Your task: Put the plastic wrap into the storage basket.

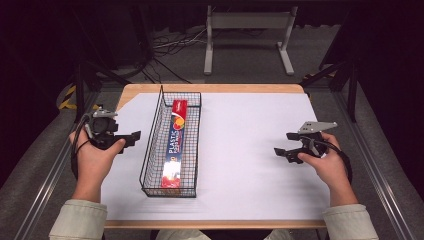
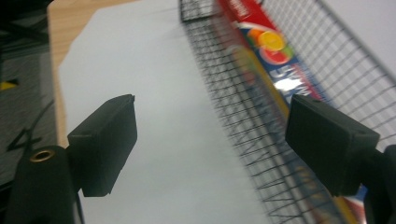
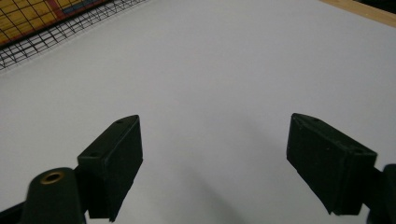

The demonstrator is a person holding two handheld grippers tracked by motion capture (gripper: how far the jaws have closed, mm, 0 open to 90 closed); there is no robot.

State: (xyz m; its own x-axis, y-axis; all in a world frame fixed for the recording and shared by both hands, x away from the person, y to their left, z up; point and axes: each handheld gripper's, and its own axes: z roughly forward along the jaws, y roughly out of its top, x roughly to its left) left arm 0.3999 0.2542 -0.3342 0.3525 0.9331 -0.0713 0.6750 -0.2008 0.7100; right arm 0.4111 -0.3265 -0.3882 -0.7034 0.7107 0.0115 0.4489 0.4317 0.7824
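A long black wire basket [image 1: 150,145] stands lengthwise on the white sheet, left of centre. Inside it lies a red, blue and yellow plastic wrap box [image 1: 175,145], also seen through the mesh [image 2: 268,51]. My left gripper [image 1: 131,138] hovers just left of the basket, jaws open and empty, pointing toward it. In the left gripper view the basket wall [image 2: 243,116] runs past the right jaw. My right gripper [image 1: 284,146] is held at the right side of the sheet, open, with nothing between its jaws. A corner of the basket [image 3: 56,32] shows far off in the right gripper view.
The white sheet [image 1: 240,150] covers a wooden table [image 1: 210,88] whose edge shows at the back and front. Dark floor, cables and a grey metal stand [image 1: 247,22] lie beyond the table. Metal rails run along both sides.
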